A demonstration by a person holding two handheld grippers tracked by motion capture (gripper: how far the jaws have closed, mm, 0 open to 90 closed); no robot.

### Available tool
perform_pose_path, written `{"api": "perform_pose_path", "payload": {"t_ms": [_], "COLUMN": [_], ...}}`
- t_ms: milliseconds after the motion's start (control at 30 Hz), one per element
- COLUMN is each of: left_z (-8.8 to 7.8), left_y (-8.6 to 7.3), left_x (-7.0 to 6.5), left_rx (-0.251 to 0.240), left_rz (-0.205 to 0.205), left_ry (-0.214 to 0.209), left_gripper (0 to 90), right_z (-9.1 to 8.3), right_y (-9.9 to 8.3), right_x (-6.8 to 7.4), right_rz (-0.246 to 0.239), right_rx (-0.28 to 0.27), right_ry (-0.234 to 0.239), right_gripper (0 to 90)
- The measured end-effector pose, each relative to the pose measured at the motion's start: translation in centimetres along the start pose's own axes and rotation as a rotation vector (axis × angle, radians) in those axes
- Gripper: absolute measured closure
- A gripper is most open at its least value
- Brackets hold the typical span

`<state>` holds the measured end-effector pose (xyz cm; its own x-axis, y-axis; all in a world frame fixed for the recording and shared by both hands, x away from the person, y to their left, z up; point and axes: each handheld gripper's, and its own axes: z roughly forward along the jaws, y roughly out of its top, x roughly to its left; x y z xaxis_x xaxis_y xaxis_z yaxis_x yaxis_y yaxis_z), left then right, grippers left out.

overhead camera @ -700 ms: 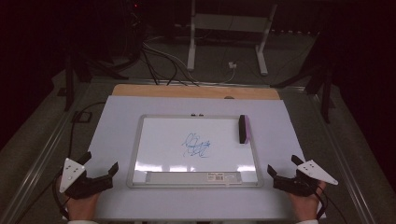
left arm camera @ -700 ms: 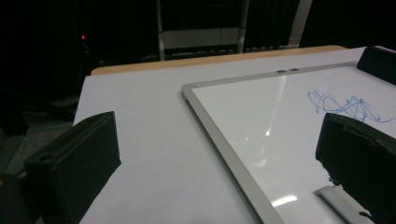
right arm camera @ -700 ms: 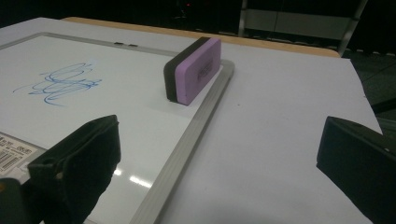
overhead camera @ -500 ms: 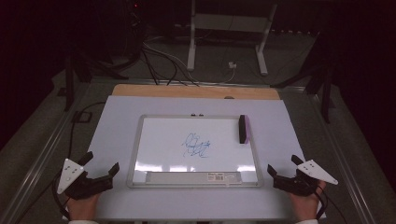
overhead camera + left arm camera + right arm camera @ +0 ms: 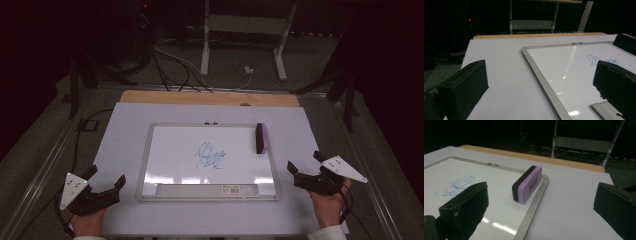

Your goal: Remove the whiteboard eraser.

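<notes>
Purple eraser (image 5: 260,138) stands on whiteboard's (image 5: 175,150) right edge, mid-tabletop (image 5: 125,130); blue scribble (image 5: 211,157) beside it. We see left tongs (image 5: 106,186) and right tongs (image 5: 304,169) wide, empty, near front corners.

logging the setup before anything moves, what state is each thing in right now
whiteboard: flat on the table, blue scribble unwiped at its middle
eraser: on its edge at the board's right side, untouched
left gripper: jaws open, nothing between them, beside the board's near left corner
right gripper: jaws open, nothing between them, beside the board's near right corner
table: white top, board lying square on it
</notes>
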<state>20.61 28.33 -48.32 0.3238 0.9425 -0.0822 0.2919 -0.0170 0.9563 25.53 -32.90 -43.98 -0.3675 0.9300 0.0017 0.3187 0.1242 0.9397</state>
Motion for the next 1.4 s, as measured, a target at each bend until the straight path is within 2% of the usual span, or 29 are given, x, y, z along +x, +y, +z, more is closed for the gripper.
{"api": "perform_pose_path", "payload": {"t_ms": [167,267,433,600,733,967,1267,1400], "left_z": [0.2,0.3,0.5,0.5,0.5,0.6,0.7,0.7], "left_y": [-0.1,-0.2,-0.3,-0.4,-0.5,-0.5,-0.6,-0.6], "left_x": [0.0,-0.1,-0.2,-0.1,0.0,-0.1,-0.1,-0.1], "left_rx": [0.021,0.029,0.034,0.033,0.038,0.043,0.051,0.054], "left_rz": [0.01,0.009,0.011,0.007,0.006,0.01,0.009,0.011], "left_ry": [-0.001,-0.002,-0.001,0.008,0.017,0.023,0.028,0.025], "left_gripper": [0.4,0.4,0.5,0.5,0.5,0.5,0.5,0.5], "right_z": [1.2,1.9,2.8,4.4,6.0,8.9,11.1,12.2], "right_y": [1.5,2.6,3.5,4.1,4.3,3.9,4.0,3.5], "right_x": [0.4,0.4,0.2,-0.6,-1.1,-1.1,-1.2,-1.3], "right_rz": [-0.03,-0.031,-0.04,0.01,0.03,0.052,0.092,0.109], "right_rx": [0.017,0.012,0.007,0.007,0.029,0.111,0.158,0.199], "right_ry": [0.021,0.034,0.026,0.041,0.041,0.049,0.065,0.071], "right_gripper": [0.0,0.0,0.0,0.0,0.0,0.0,0.9,4.1]}}
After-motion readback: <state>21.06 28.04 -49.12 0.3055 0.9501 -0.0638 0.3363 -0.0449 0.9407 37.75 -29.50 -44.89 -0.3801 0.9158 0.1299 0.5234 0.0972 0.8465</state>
